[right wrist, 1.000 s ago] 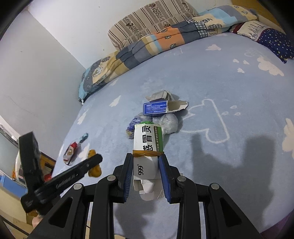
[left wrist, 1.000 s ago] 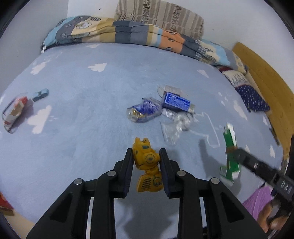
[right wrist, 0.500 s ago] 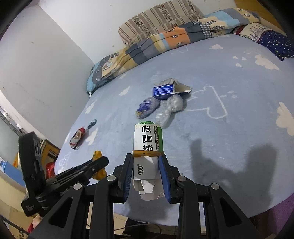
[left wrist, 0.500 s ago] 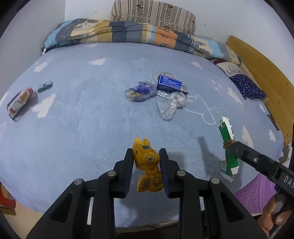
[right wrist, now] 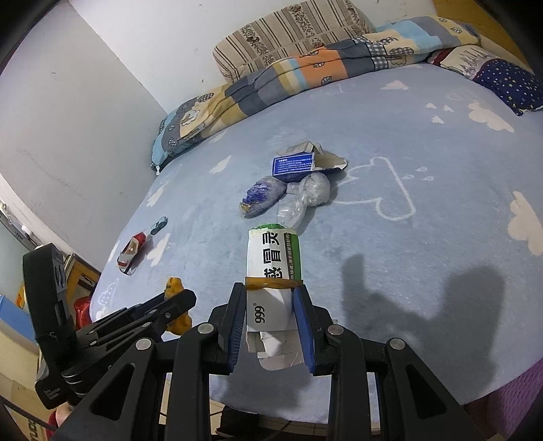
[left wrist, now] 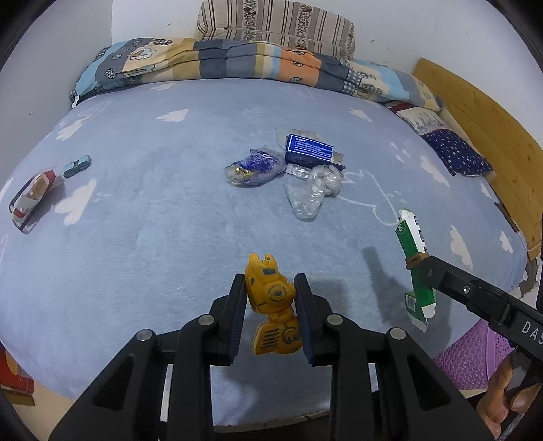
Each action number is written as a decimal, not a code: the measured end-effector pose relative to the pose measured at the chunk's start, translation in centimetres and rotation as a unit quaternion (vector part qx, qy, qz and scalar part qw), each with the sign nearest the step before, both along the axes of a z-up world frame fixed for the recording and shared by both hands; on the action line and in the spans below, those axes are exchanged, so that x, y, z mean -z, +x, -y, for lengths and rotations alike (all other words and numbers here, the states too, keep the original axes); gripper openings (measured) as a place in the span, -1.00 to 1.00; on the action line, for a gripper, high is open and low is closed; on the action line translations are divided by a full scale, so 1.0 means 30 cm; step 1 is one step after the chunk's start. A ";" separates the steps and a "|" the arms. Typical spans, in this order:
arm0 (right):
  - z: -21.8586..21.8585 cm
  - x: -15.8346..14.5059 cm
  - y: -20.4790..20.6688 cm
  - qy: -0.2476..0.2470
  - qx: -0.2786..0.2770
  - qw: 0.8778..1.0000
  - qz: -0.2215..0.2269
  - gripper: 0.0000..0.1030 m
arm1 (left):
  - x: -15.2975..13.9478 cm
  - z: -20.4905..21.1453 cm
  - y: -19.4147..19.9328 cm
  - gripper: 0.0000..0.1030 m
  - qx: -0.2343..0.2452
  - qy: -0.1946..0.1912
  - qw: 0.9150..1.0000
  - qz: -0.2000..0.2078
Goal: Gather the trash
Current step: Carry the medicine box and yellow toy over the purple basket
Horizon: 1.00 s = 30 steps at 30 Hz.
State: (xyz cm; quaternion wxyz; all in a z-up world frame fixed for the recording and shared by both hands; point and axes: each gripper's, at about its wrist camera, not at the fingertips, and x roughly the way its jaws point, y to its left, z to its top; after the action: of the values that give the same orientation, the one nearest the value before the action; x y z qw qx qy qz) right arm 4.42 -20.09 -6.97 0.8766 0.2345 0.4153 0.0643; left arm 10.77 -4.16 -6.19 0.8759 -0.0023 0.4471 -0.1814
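My left gripper (left wrist: 270, 288) is shut on a yellow robot toy (left wrist: 271, 308), held above the near edge of the blue bed (left wrist: 135, 237). My right gripper (right wrist: 268, 298) is shut on a green and white medicine box (right wrist: 273, 271), also held above the near edge; the box also shows in the left wrist view (left wrist: 414, 268). On the bed's middle lie a blue box (left wrist: 309, 149), a blue wrapper bag (left wrist: 254, 166) and crumpled clear plastic (left wrist: 312, 190).
A red and white toy car (left wrist: 32, 193) and a small blue toy (left wrist: 77, 165) lie at the bed's left. A purple mesh basket (left wrist: 471, 356) stands beside the bed at the lower right. A folded quilt (left wrist: 237, 64) and a striped pillow (left wrist: 275, 27) lie at the far end.
Both grippers have pulled back from the trash pile toward the bed's near edge, each holding its item. The purple basket has come more into view.
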 end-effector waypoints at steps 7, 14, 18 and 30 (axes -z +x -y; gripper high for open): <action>0.002 -0.002 0.000 0.000 0.002 1.000 -0.001 -0.41 | 0.002 0.020 -0.003 -0.48 0.011 0.000 1.000 0.002; 0.009 -0.003 0.001 0.001 0.005 1.000 0.000 -0.41 | -0.006 0.037 -0.014 -0.48 0.028 -0.010 1.000 0.006; 0.054 -0.026 -0.019 0.027 0.022 0.999 0.008 -0.41 | -0.032 0.092 -0.040 -0.48 0.055 -0.020 0.998 0.008; 0.466 -0.220 -0.466 0.047 0.145 0.984 0.089 -0.41 | -0.190 0.585 -0.306 -0.48 0.250 -0.052 0.967 0.020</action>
State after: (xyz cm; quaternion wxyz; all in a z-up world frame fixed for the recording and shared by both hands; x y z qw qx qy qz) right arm -9.54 -34.08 -0.37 0.8980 0.3262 0.2942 -0.0234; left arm 1.59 -21.70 -0.47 0.8101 0.0678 0.4060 -0.4176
